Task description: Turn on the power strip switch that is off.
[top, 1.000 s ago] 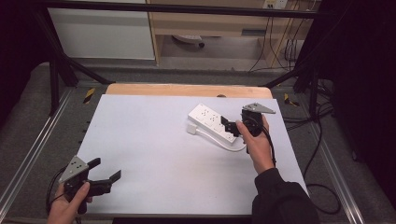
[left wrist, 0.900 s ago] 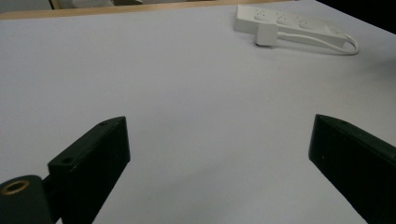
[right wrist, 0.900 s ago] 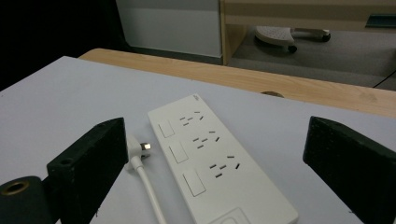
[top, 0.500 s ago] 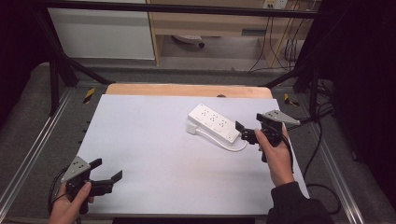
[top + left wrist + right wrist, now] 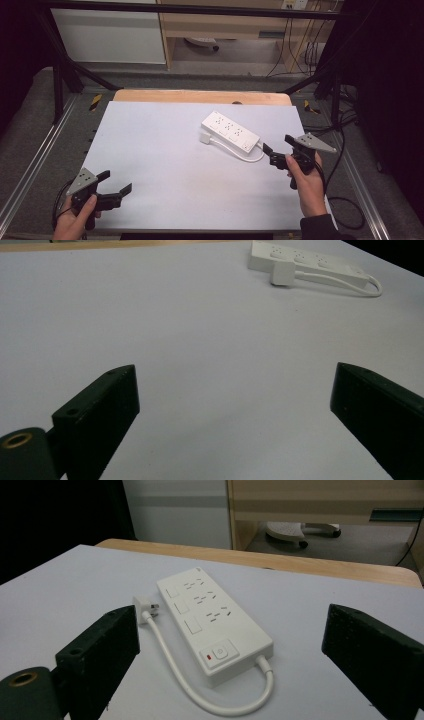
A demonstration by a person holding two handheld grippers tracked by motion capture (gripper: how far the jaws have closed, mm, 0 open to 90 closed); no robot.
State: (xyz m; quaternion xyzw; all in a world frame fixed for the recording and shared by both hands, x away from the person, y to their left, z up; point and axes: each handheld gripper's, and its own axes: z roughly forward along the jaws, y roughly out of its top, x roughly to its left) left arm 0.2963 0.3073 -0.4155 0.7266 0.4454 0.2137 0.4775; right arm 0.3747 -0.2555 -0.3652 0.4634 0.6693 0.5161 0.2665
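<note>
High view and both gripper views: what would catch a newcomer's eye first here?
A white power strip lies alone on the right rear of the pale table, its short cord looped back so the plug rests beside it. The right gripper hangs open just off its switch end; the left gripper waits open at the near left corner.

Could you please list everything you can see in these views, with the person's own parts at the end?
power strip: 1, white, right-centre of the table, lying flat, sockets up
plug: 1, white, beside the strip's far end, on the strip's short looped cable
table: 1, pale grey top with a wooden far edge
cabinet: 1, white, on the floor beyond the table
left tool: 1, black, near left corner, jaws open, holding nothing
right tool: 1, black, just right of the strip, jaws open, holding nothing
hands: 2, one on each tool, at the near edge
</note>
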